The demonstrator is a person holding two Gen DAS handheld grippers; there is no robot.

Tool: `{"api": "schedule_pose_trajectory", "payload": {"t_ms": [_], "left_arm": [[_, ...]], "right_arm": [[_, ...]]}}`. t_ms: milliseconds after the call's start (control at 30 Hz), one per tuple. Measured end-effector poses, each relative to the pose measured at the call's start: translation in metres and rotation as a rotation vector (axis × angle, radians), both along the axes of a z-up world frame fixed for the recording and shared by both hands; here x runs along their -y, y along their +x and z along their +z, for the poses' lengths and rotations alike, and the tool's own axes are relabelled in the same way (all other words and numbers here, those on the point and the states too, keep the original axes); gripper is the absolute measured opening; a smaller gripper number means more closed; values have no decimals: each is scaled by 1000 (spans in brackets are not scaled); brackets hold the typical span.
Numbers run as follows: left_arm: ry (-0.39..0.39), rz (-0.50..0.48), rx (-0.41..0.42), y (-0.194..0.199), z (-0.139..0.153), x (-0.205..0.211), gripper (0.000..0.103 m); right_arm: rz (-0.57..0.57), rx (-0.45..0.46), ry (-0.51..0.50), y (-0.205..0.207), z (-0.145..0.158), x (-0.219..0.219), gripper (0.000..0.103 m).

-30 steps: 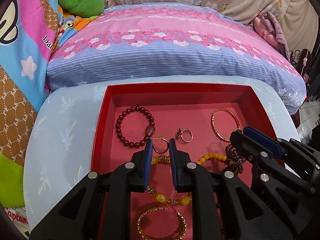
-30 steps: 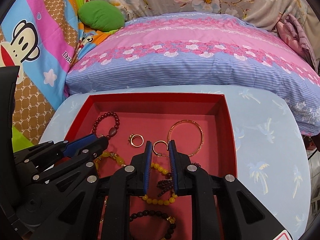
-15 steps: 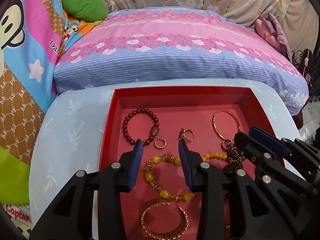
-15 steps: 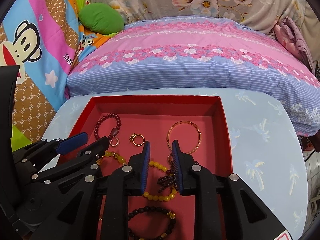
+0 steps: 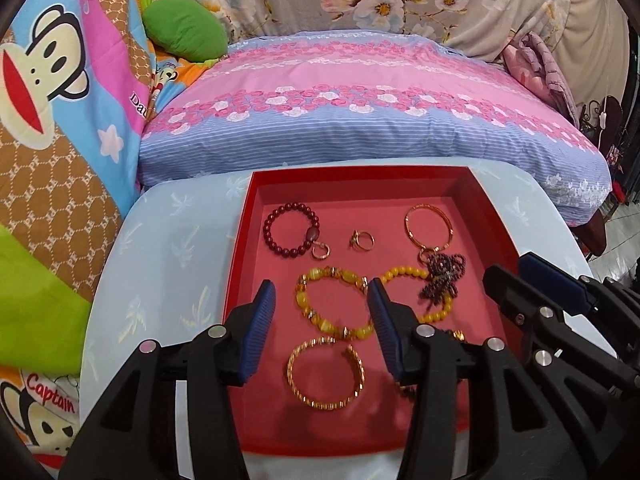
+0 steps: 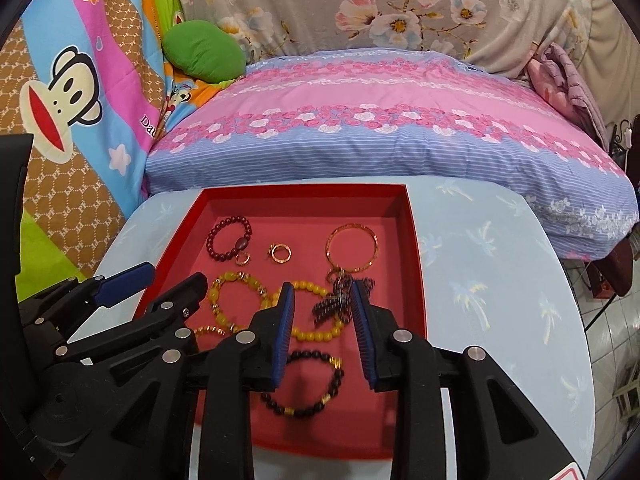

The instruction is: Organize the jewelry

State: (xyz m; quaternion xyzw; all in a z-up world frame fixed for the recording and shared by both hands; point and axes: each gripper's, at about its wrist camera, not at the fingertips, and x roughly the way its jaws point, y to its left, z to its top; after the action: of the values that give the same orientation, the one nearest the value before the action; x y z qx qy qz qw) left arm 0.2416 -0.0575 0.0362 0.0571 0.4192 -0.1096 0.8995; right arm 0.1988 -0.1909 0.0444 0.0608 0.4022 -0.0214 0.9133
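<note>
Your left gripper (image 5: 322, 322) hovers over the near half of the red tray (image 5: 240, 240), its blue pads spreading apart with nothing pinched between them; below the gap lie the amber bead bracelet (image 5: 332, 304) and, nearer you, the gold cuff bangle (image 5: 326, 372); neither pad touches either piece. Your right gripper (image 6: 322, 324) hangs over the tray's middle, jaws likewise opening and gripping nothing; the dark beaded tangle (image 6: 338, 304) shows through the gap, lying on the yellow bead bracelet (image 6: 316, 332), and the black bead bracelet (image 6: 304, 384) sits just below it toward you.

Toward the far side of the tray you have the dark red bead bracelet (image 5: 290, 232) at the left, with a small gold hoop (image 5: 321, 251) touching its larger stone; a gold ring (image 5: 362, 240) sits alone in the middle; the thin gold bangle (image 5: 428, 226) lies at the right, with the tangle starting just at its near edge. The tray rests on a pale blue table (image 5: 172, 248) printed with palms; beyond it lies a pink and lilac floral pillow (image 5: 360, 112), and a green cushion (image 5: 184, 34) sits behind that to the left.
</note>
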Motion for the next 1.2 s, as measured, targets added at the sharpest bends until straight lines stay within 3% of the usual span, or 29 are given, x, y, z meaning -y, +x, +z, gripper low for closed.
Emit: {"api": "schedule_pose_trajectory", "payload": {"t_ms": [233, 467, 933, 1033, 1200], "left_arm": [[-1, 14, -1, -33, 2, -7, 55], [6, 61, -12, -59, -3, -17, 72], [24, 124, -24, -97, -18, -33, 89], [28, 126, -29, -102, -21, -36, 89], [41, 126, -38, -110, -27, -37, 90]], "right_arm": [[-15, 10, -15, -37, 3, -4, 34], [-45, 14, -42, -67, 0, -2, 54], [-71, 6, -61, -105, -12, -1, 79], [-72, 5, -69, -111, -14, -2, 84], [-66, -11, -81, -118, -20, -4, 85]]}}
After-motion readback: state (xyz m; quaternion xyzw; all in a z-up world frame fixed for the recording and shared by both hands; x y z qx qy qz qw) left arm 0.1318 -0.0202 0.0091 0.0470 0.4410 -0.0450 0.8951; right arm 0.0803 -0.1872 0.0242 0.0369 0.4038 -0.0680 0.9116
